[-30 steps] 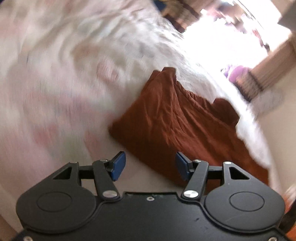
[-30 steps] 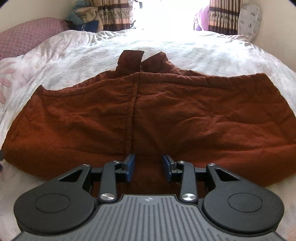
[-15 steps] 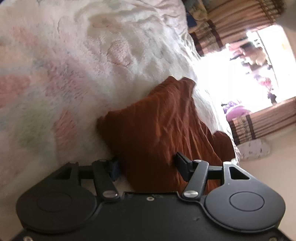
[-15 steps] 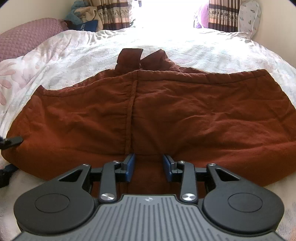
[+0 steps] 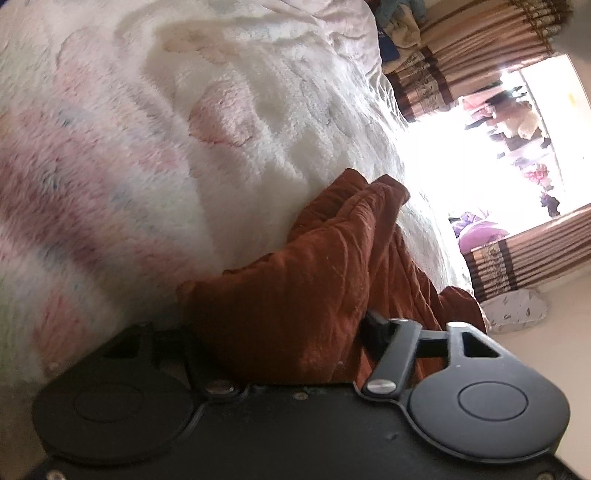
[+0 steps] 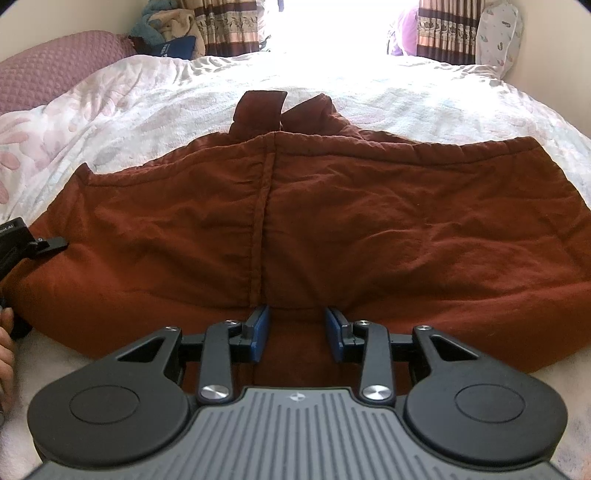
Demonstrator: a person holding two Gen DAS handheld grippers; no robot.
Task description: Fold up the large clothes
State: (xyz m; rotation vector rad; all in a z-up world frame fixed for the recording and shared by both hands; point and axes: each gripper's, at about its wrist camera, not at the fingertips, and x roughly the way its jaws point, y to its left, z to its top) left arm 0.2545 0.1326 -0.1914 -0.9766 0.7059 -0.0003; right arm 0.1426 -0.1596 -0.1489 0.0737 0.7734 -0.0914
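A rust-brown padded garment [image 6: 332,229] lies spread on the bed, folded into a wide band, with a seam down its middle and two tabs at the far edge. My right gripper [image 6: 297,334] is open, its blue pads straddling the near edge at the seam. My left gripper [image 5: 280,332] is at the garment's left end [image 5: 295,288]; the cloth fills the space between its wide-apart fingers and hides both pads. The left gripper also shows at the left edge of the right wrist view [image 6: 33,245], against the garment's end.
The bed carries a white fleece blanket with pink flowers [image 6: 122,110]. A purple pillow [image 6: 55,62] lies at the far left. Striped curtains [image 6: 443,29] frame a bright window behind. A white patterned cushion [image 6: 498,37] leans at the far right corner.
My left gripper has moved in onto the garment's left end, so the cloth now sits between its fingers. The right gripper has stayed in place and open.
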